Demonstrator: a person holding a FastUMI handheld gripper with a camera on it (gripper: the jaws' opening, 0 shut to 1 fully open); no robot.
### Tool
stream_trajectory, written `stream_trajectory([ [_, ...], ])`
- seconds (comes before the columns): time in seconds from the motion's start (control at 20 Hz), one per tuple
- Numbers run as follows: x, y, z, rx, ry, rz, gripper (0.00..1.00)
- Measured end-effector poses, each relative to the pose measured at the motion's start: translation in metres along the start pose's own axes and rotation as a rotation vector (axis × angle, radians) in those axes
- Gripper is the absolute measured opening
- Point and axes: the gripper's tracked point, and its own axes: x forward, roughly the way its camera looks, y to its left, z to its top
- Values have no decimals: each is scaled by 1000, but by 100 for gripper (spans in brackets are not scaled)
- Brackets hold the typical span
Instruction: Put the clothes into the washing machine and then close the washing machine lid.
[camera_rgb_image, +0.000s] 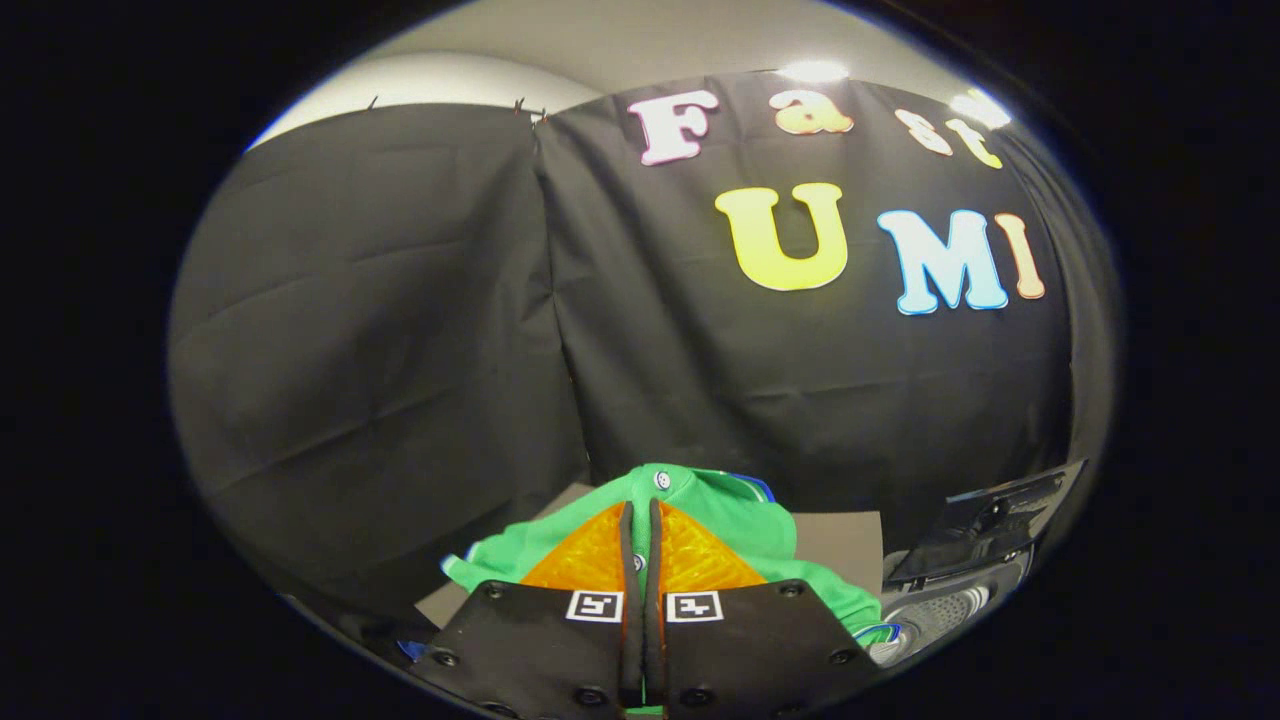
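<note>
A green garment (740, 520) is held between the jaws of the gripper (641, 515), which are drawn almost together and clamped on the cloth, with just a thin fold of green seen in the narrow slot between them. The garment is bunched and draped around the two fingers (590, 555), spreading out to both sides of them and rising just above their tips. A small pale snap or button (662, 480) is seen on the cloth just beyond the fingertips, and a second one (637, 563) lies close against the inner edge of one finger. Blue and white trim (760, 487) is seen along the garment's far edge, and the same trim shows at its lower edges on either side. Whether the garment is lifted clear of the surface below cannot be told.

Beneath and behind the garment a flat grey table (840, 540) is seen, with bare patches showing on either side of the cloth. Beside the garment, off to one side of the fingers, the washing machine (935, 615) is placed: its dark lid (990, 530) is raised and tilted back, and under it part of the perforated metal drum is visible inside the opening. The garment is outside the machine, near its opening but not in it.

Behind everything, the black cloth wall (400, 330) of the booth is hung in creased panels, and above it a pale ceiling with two bright lamps (812, 71) is seen.
</note>
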Motion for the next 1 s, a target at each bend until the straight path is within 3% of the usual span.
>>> stream_trajectory([
  [0.5, -69, -71, 78, -49, -164, -147, 2],
  [1.0, -151, -188, 113, -16, -247, -327, 2],
])
